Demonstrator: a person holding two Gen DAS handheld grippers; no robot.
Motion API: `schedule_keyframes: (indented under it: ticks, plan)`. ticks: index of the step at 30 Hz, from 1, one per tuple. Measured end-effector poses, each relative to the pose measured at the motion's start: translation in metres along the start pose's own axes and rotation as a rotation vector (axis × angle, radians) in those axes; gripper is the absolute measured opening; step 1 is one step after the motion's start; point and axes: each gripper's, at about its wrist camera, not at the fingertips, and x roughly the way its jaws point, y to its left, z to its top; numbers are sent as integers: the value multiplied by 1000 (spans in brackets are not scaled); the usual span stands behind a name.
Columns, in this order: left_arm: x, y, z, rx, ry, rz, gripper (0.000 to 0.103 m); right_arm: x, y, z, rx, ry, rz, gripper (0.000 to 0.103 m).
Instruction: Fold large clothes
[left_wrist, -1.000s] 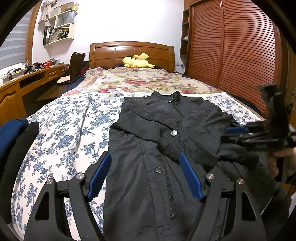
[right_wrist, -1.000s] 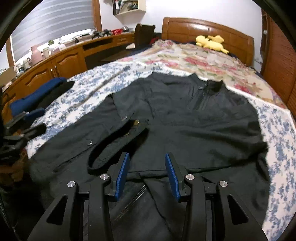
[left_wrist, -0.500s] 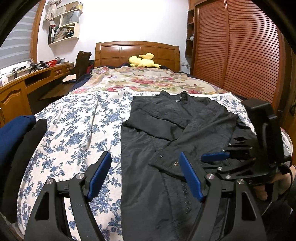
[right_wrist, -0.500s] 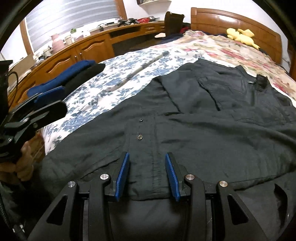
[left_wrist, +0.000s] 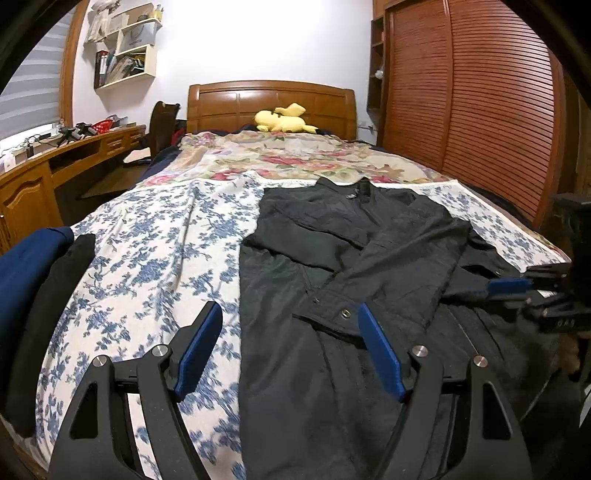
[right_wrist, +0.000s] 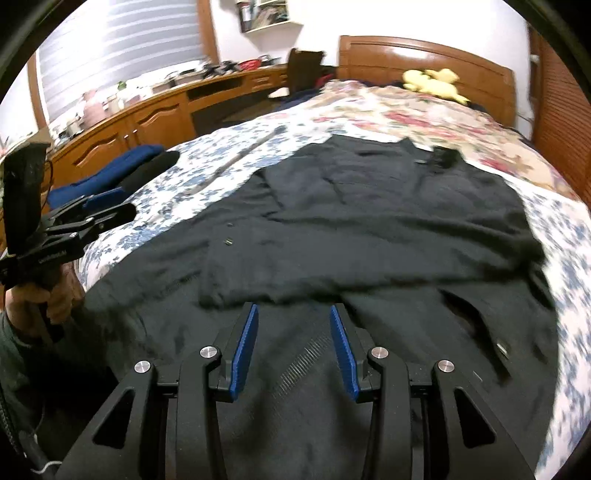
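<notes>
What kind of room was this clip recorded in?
A home bedroom: a bed with a wooden headboard, a louvred wardrobe beside it, and a built-in desk under the window.

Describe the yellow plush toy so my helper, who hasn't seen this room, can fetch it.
Start at the wooden headboard at the far end of the bed. The yellow plush toy lies right in front of it, beyond the red-flowered quilt. It is the only bright yellow thing there, well away from the black jacket.

My left tool (left_wrist: 290, 345) hangs wide and empty over the black jacket (left_wrist: 343, 280) on the bed (left_wrist: 147, 251); right tool (left_wrist: 508, 290) beside it.
</notes>
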Motion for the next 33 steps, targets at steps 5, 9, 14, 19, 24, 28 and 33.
schedule_keyframes:
  ticks: [5,9,14,19,24,28,33]
  plan:
    - [-9,-12,-11,19,22,-12,77,-28,-22,-28,51,-11,-99,42]
    - [-14,-19,-16,29,58,-24,77,-44,-40,-52,100,-7,-164,42]
    - [-23,-18,-28,35,83,9,77,-61,-61,-75,156,-4,-253,45]
    - [-25,-6,-38,23,132,40,77,-71,-78,-91,206,14,-296,49]
    - [-27,2,-45,4,165,34,62,-82,-84,-106,260,34,-313,50]
    - [-31,2,-51,-8,182,25,52,-91,-89,-105,290,41,-284,50]
    - [-29,1,-60,-8,214,30,52,-92,-85,-115,298,62,-258,50]
